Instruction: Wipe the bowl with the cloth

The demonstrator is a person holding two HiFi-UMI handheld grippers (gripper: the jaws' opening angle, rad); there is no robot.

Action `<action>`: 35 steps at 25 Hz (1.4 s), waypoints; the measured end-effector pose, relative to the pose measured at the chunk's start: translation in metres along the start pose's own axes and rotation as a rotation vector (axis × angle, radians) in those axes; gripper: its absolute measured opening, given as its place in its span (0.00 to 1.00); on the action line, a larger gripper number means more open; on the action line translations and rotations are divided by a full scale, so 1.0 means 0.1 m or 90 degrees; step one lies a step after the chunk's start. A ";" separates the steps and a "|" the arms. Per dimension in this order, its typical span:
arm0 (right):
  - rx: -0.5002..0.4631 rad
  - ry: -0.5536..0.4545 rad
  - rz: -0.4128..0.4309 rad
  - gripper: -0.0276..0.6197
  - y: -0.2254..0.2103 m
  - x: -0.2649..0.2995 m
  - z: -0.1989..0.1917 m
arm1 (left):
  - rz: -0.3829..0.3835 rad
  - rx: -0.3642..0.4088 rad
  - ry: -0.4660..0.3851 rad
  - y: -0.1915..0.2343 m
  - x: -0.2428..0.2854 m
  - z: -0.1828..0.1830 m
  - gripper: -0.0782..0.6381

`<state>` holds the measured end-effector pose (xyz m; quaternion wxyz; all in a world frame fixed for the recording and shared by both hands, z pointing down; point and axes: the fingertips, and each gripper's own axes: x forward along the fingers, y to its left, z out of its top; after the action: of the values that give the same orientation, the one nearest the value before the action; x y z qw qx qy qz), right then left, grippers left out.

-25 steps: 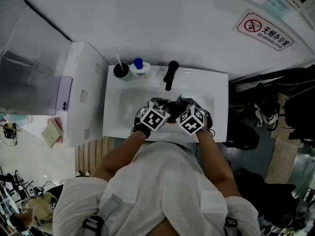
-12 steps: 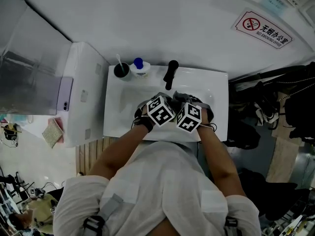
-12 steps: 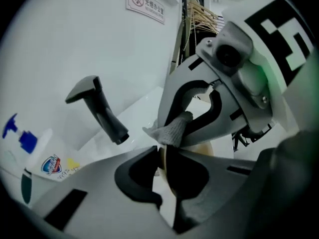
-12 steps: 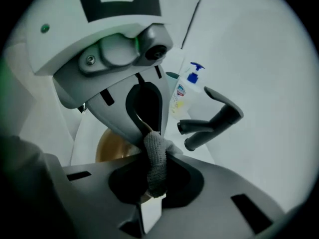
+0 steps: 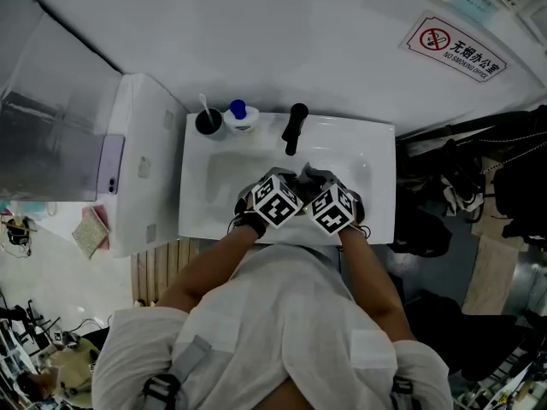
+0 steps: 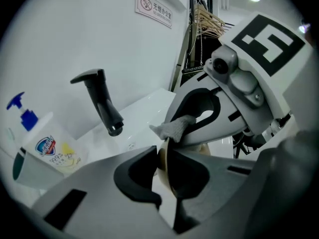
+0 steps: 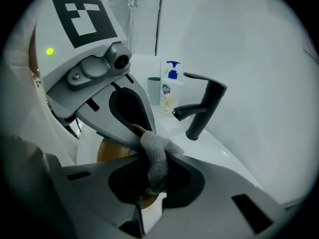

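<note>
Person at a white sink (image 5: 214,173), mid-wipe: the left gripper (image 6: 164,157) had its jaws pinched almost shut on the rim of a brown, seemingly empty bowl (image 7: 112,151) held above the basin, while the right gripper (image 7: 154,172) had its jaws clamped on a grey cloth (image 7: 152,148) touching that rim; next, I judged, the cloth needed sweeping round the bowl's inside

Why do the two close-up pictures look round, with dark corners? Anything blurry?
Both gripper views: wide-angle lens, bending edges, black corners. Left gripper view: nearby bowl soft, faucet sharp. Right gripper view: cloth crisp. Head view: evenly lit, white sink bright.
</note>
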<state>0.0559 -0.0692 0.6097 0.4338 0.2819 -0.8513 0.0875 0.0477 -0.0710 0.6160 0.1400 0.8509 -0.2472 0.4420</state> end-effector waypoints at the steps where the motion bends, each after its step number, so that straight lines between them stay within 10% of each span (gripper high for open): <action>1: 0.002 0.004 0.005 0.12 0.02 0.01 -0.02 | -0.006 0.003 0.005 -0.01 0.01 -0.02 0.15; 35: -0.090 0.062 0.010 0.12 -0.05 0.01 0.04 | 0.014 0.050 0.058 0.12 -0.01 0.00 0.13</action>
<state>0.0557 -0.0755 0.6073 0.4927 0.2396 -0.8354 0.0442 0.0409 -0.0804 0.6159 0.1129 0.8318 -0.2326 0.4912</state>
